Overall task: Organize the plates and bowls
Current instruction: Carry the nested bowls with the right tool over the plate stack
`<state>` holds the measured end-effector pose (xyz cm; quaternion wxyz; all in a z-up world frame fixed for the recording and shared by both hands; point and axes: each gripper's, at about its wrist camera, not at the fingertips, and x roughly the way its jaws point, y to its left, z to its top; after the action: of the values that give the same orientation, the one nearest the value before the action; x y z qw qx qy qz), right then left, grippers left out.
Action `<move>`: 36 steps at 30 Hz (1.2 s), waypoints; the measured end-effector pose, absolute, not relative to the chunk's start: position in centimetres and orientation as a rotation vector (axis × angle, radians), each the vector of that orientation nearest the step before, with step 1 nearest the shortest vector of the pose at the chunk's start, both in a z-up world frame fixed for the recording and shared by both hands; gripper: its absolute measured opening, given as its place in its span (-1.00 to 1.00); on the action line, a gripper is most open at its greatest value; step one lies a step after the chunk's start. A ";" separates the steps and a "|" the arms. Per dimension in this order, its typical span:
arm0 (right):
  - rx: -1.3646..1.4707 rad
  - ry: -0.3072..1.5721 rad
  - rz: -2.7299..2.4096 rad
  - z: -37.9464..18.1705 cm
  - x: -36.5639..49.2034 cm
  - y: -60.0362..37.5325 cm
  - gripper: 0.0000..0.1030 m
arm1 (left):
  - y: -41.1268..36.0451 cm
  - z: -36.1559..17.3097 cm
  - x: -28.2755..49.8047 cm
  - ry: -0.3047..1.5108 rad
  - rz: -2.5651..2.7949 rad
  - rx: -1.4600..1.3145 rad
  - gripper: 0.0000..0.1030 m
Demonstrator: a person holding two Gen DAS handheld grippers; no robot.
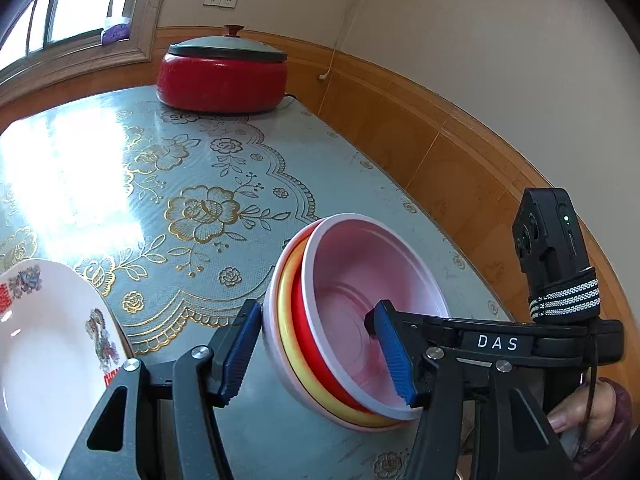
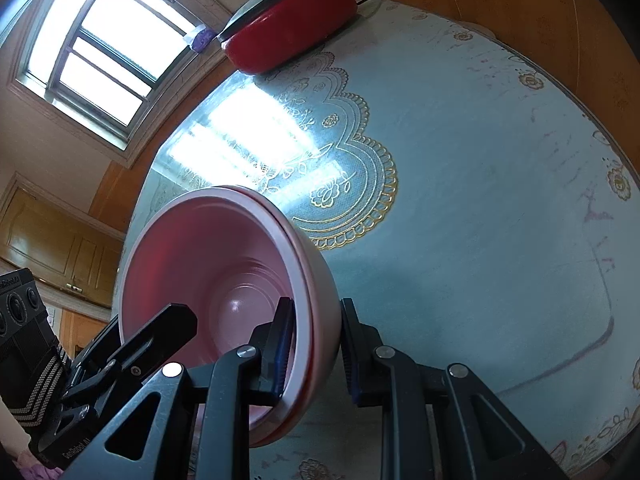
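A nested stack of bowls (image 1: 344,280), pink inside with red and yellow rims showing, is tilted on its side above the table. My left gripper (image 1: 320,356) straddles the stack's wall, one blue pad outside and one inside. My right gripper (image 2: 316,348) also grips the stack's (image 2: 224,280) rim, one pad inside and one outside. The right gripper's body shows at the right edge of the left wrist view. A white plate (image 1: 48,344) with a coloured pattern lies at lower left.
A red electric pot (image 1: 222,70) with a grey lid stands at the table's far edge; it also shows in the right wrist view (image 2: 292,24). The table has a blue floral cloth (image 1: 192,184). A wood-panelled wall runs close along the right.
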<state>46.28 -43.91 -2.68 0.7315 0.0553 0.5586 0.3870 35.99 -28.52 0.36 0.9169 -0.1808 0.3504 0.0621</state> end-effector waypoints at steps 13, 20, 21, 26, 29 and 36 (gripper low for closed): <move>0.131 1.181 0.804 -0.1 42.2 -41.8 -0.58 | -26.2 2.2 32.9 0.689 0.073 -0.334 0.16; 0.114 1.155 0.789 1.5 39.7 -40.0 -0.58 | -24.4 3.2 30.6 0.668 0.051 -0.335 0.17; 0.109 1.153 0.788 1.8 39.3 -39.7 -0.58 | -24.1 3.4 30.1 0.664 0.047 -0.337 0.17; 0.085 1.133 0.800 3.2 37.2 -37.4 -0.59 | -22.1 4.6 27.4 0.640 0.037 -0.340 0.17; 0.072 1.123 0.818 3.9 35.8 -35.7 -0.59 | -20.4 5.2 25.5 0.626 0.034 -0.348 0.17; 0.042 1.134 0.867 4.3 32.7 -31.0 -0.59 | -16.5 6.0 21.4 0.625 0.050 -0.333 0.17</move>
<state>32.65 -30.97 4.34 0.7557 0.0192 0.5200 0.3978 21.41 -16.48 5.96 0.9377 -0.1629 0.3059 0.0244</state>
